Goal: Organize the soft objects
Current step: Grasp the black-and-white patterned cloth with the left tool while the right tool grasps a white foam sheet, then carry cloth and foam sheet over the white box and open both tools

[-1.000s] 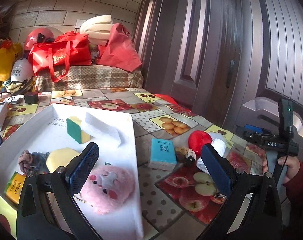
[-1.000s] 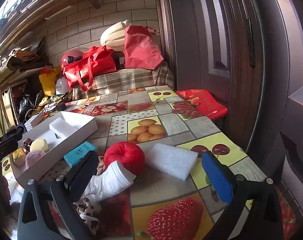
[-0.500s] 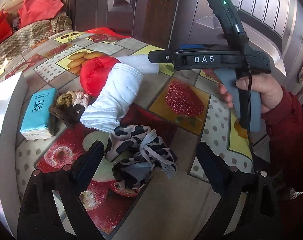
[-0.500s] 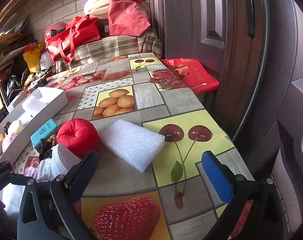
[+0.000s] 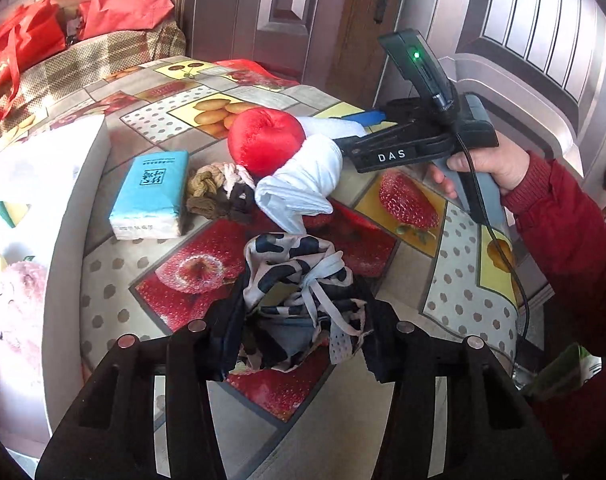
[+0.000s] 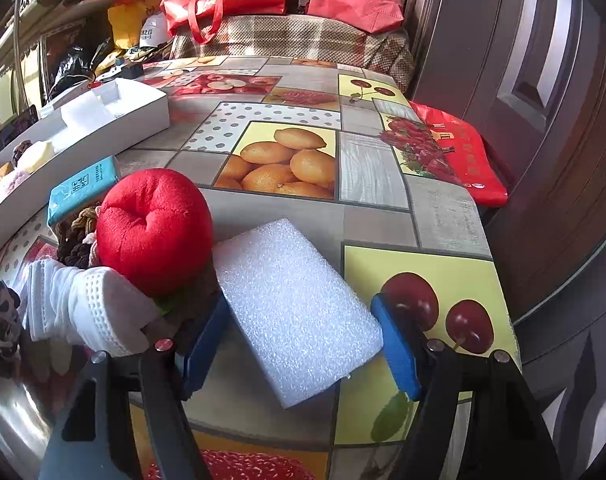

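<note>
Your left claw is closing on the spotted cloth; your right claw is closing around the foam block beside the red plush apple. Squeeze, then lift both.

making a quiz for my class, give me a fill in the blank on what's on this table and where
1. The white foam block lies between the ____ pads of the right gripper.
2. The plush beside the foam block is coloured ____.
3. The left gripper is closing around a crumpled cloth with a black-and-____ pattern.
4. The tissue pack next to the white tray is ____.

Missing words: blue; red; white; blue
</note>
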Available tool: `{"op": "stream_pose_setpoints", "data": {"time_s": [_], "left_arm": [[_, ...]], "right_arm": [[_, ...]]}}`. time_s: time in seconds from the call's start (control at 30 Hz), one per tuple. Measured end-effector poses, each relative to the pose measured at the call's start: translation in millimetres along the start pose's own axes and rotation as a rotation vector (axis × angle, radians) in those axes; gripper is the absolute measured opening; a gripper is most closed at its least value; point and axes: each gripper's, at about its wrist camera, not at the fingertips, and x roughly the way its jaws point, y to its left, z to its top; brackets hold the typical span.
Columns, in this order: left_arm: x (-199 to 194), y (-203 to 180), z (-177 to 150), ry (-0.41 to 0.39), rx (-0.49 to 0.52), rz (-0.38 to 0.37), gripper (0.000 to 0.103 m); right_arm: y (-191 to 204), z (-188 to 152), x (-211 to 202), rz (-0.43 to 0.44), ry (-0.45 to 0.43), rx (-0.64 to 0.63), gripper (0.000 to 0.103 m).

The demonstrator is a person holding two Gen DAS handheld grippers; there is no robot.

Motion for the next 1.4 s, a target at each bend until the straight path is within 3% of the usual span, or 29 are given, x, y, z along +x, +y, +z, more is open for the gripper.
{"op": "stream_pose_setpoints", "data": {"time_s": [0.13, 0.27, 0.33, 0.43, 0.63, 0.77, 1.4], "left_arm": [[-31.5, 15.8, -5.9, -0.153, -0.054, 0.024, 0.048], [-50.8, 18.6, -6.7, -0.284, -0.010, 0.170, 0.048], [-55.8, 21.2, -6.9, -0.331, 0.020, 0.248, 0.049], [-64.1, 30.3, -10.9, -0.376, 0.023, 0.306, 0.049], [-78.3, 51.5, -18.2, -0.413, -0.053, 0.336, 0.049], [-80.7, 53.4, -20.2, -0.422, -0.046, 0.353, 0.049], [-96.6, 70.9, -31.2, -0.452, -0.079, 0.415, 0.049]], "right_arm": [[-14.1, -7.2, -37.9, -0.094, -0.153, 0.143, 0.073], [-21.8, -22.4, -77.8, -0.034, -0.394, 0.397, 0.073], [-11.4, -27.9, -86.7, -0.019, -0.452, 0.456, 0.073], [10.3, -29.1, -97.8, -0.004, -0.527, 0.477, 0.073], [42.1, -23.8, -105.6, 0.006, -0.568, 0.421, 0.073], [49.4, -20.9, -106.3, -0.020, -0.577, 0.384, 0.074], [86.3, -13.1, -102.8, 0.017, -0.552, 0.287, 0.074]]}}
